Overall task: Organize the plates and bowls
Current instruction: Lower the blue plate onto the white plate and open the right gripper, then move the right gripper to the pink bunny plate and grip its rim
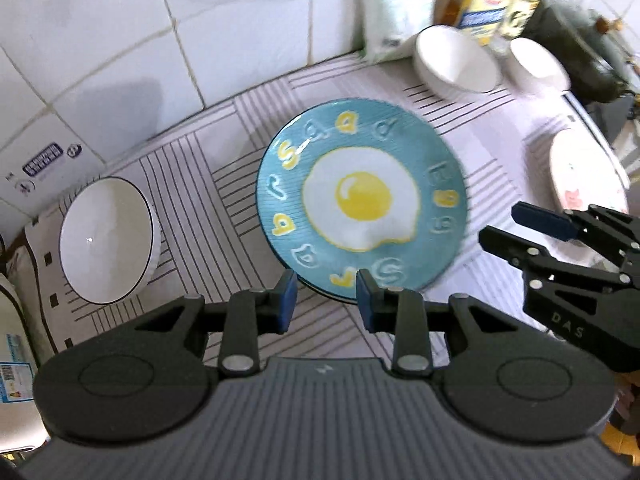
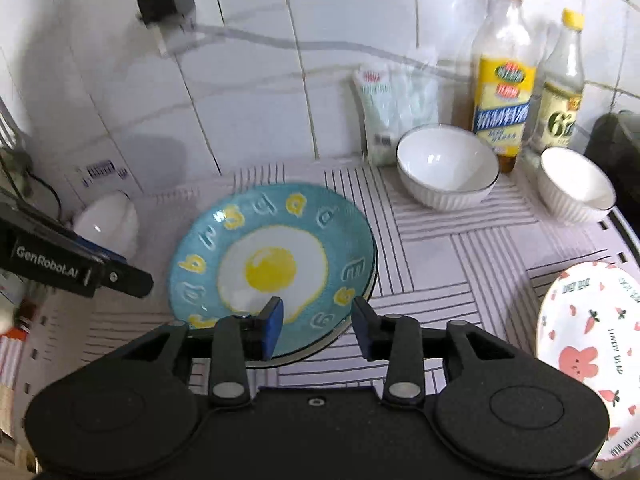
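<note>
Plate: blue egg plate (image 1: 362, 204) lies flat mid-mat, seemingly atop another.
Left gripper (image 1: 326, 302): jaws apart, empty, above its near rim.
Right gripper (image 2: 318, 330): parted, empty, equally near.

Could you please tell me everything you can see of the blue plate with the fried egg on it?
The blue plate is round, glossy, seemingly ceramic, painted with a fried egg ringed by raised yellow and blue letters. It lies flat on the striped mat, apparently atop another plate whose rim shows beneath. No gripper pad touches it.
</note>
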`<state>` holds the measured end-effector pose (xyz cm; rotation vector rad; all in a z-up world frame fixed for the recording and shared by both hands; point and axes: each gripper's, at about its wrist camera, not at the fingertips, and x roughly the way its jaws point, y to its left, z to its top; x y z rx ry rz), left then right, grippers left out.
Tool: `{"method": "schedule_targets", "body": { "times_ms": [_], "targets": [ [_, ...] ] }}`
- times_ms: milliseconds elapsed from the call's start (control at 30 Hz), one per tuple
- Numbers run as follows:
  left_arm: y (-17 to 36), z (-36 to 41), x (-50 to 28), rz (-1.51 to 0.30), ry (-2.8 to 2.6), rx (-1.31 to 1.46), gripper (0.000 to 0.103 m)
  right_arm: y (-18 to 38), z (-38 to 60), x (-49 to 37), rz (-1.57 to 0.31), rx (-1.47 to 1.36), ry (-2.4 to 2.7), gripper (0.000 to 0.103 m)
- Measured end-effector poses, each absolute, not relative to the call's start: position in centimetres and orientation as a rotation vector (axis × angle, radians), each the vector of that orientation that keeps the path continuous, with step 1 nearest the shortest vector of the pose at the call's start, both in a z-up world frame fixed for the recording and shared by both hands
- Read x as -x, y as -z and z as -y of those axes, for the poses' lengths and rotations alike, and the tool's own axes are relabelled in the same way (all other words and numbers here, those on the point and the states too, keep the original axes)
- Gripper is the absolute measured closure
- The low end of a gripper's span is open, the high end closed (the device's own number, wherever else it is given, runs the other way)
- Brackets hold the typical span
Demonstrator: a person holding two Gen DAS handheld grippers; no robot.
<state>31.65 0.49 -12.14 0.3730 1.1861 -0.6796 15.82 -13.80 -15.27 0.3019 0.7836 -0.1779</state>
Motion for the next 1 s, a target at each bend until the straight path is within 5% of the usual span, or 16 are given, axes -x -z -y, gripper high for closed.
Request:
{"method": "schedule_targets", "body": {
  "times_ms": [600,1000],
  "targets": [
    [2.9,-1.2,-23.5,-1.075,0.827,-0.461,0.053,6.2,12.3,-5.2,-0.585,-0.222,0.227,0.033],
    [1.7,4.8,-19.5,-1.068,0.809,-0.501,0.051,5.7,18.7,0.4,-0.589,-0.2,0.162,0.033]
  ]
}}
